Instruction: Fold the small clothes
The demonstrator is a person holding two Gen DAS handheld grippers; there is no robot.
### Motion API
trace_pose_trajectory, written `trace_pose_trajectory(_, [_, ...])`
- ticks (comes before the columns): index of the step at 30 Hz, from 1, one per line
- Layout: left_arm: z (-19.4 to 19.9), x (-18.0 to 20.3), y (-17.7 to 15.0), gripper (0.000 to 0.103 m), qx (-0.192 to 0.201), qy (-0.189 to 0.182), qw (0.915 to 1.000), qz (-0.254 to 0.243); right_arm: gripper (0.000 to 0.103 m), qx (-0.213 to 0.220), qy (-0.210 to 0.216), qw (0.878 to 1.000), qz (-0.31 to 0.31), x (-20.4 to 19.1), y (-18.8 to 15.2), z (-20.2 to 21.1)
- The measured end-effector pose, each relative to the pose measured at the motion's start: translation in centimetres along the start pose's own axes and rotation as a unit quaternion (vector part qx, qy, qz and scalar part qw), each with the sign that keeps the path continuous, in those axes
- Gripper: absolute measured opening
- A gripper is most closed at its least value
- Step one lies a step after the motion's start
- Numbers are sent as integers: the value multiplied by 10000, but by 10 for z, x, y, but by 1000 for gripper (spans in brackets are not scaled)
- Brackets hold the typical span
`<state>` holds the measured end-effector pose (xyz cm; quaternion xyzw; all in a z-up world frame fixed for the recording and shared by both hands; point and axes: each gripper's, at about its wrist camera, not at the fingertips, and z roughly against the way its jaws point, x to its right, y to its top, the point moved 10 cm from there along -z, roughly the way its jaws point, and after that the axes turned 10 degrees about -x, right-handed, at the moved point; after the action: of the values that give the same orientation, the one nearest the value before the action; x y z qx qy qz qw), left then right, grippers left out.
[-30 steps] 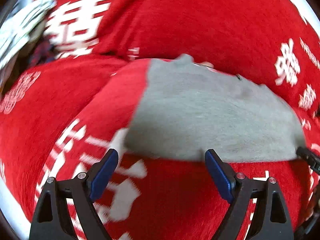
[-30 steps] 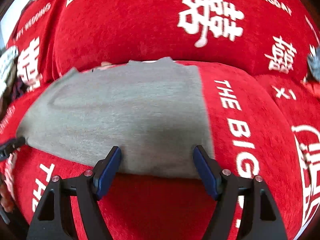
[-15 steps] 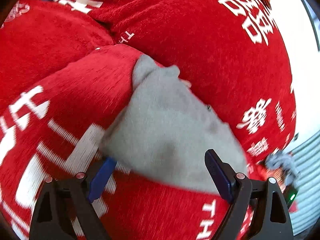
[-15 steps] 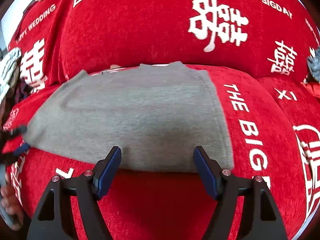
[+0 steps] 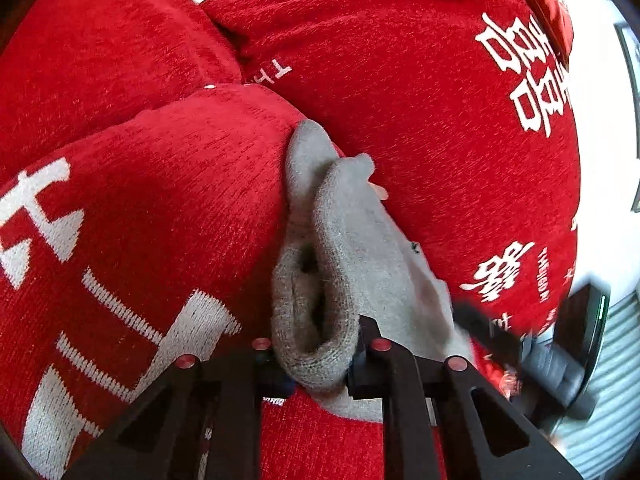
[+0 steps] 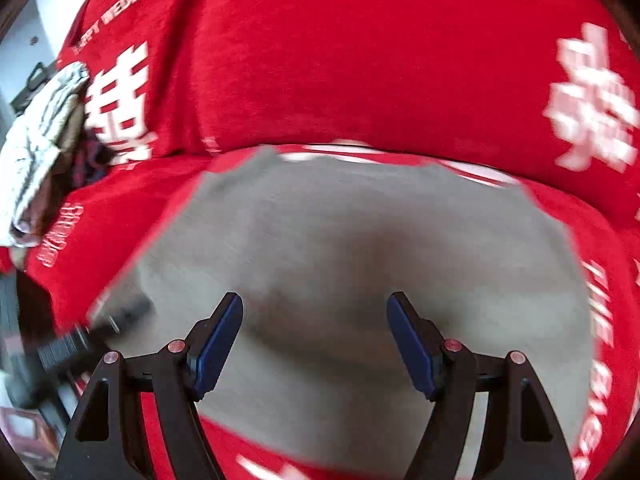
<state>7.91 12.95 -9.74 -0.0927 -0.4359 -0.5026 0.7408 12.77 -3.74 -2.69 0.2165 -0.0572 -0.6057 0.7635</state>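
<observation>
**A:** What is the setting?

**B:** A red sofa (image 5: 400, 80) covered in chenille with white characters and lettering woven in. The seat cushion (image 5: 160, 200) meets the backrest along a seam, and a pale wall shows at the edges of both views.

**A:** Where is the garment?

**B:** The grey knit cloth (image 6: 360, 232) lies spread on the seat cushion, its far edge up against the foot of the backrest. From the right wrist it looks like a broad flat panel, its long axis running left to right across the cushion, though that view is blurred.

**A:** And from the left wrist?

**B:** There the cloth (image 5: 348, 240) is seen end-on, so it runs away from the camera toward the backrest seam. Its near edge is gathered into a thick rolled bunch.

**A:** What are the claws doing?

**B:** The left gripper (image 5: 316, 356) has just been closing, and its jaws now pinch that rolled edge of the grey cloth. The right gripper (image 6: 316, 340) stands wide apart above the cloth, its blue pads (image 6: 216, 340) gripping nothing.

**A:** Anything else around?

**B:** A crumpled white striped fabric (image 6: 40, 140) sits at the left end of the sofa in the right wrist view.
</observation>
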Motion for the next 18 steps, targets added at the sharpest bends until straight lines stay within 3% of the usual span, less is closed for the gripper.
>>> trace_pose_trajectory(4, [-1, -3, 0, 18, -3, 187, 9998, 11, 78, -363, 285, 9988, 135, -54, 47, -51])
trace_pose_trajectory(10, [-4, -7, 2, 18, -68, 236, 9996, 136, 78, -724, 209, 9968, 274, -98, 78, -118])
trace_pose_trajectory(12, [-4, -9, 3, 18, -88, 189, 9995, 221, 88, -713, 0, 9963, 486, -113, 88, -133])
trace_pose_trajectory(15, [-3, -11, 1, 18, -129, 62, 9993, 349, 92, -771, -402, 9931, 792, -126, 100, -146])
trace_pose_trajectory(18, [0, -13, -3, 18, -141, -42, 9989, 434, 92, -953, -539, 9896, 931, -128, 100, -147])
